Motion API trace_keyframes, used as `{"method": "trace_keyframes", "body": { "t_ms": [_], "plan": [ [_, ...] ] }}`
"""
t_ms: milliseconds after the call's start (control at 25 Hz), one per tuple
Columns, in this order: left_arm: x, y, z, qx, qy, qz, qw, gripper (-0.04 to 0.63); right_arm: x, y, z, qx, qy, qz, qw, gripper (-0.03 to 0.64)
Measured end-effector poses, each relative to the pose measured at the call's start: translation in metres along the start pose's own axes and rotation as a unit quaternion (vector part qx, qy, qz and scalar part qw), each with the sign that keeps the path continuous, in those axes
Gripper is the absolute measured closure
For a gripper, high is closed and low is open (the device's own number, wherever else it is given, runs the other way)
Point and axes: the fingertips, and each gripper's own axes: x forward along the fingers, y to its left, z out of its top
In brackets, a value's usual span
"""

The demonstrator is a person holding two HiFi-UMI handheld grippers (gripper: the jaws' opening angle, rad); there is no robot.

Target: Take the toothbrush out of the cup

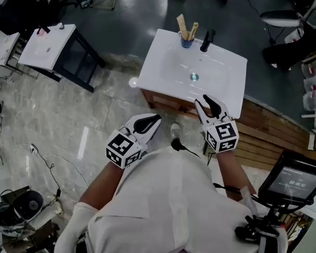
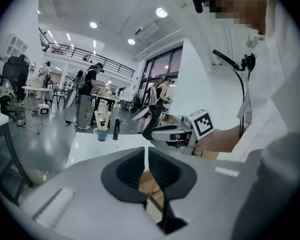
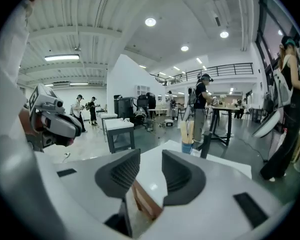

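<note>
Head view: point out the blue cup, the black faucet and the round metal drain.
blue cup [image 1: 187, 43], head view, its front wall.
black faucet [image 1: 207, 40], head view, middle of its body.
round metal drain [image 1: 194, 77], head view, its centre.

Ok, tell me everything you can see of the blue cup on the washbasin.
The cup is small, blue and plain, plastic by the look of it. It stands upright at the far edge of the white washbasin top, just left of the black tap and apart from it. Two or three pale, wood-coloured handles stick out of it and lean against its rim, probably toothbrushes, though their heads are too small to make out. Only the basin top and those handles touch it.
</note>
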Motion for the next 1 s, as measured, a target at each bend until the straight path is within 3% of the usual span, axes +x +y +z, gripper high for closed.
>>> {"method": "trace_keyframes", "body": {
  "t_ms": [480, 800, 1000],
  "plan": [
    [0.096, 0.058, 0.058, -0.017, -0.014, 0.067, 0.9975, 0.588, 0.118, -0.132, 0.051, -0.038, -0.02, 0.037, 0.998, 0.48],
    [0.102, 0.102, 0.07, -0.02, -0.013, 0.083, 0.9962, 0.589, 0.183, -0.171, 0.069, -0.001, -0.036, 0.0, 0.999, 0.451],
    [0.108, 0.131, 0.082, -0.008, -0.007, 0.058, 0.9983, 0.589, 0.213, -0.184, 0.078, 0.021, -0.031, -0.04, 0.999, 0.433]
  ]
}}
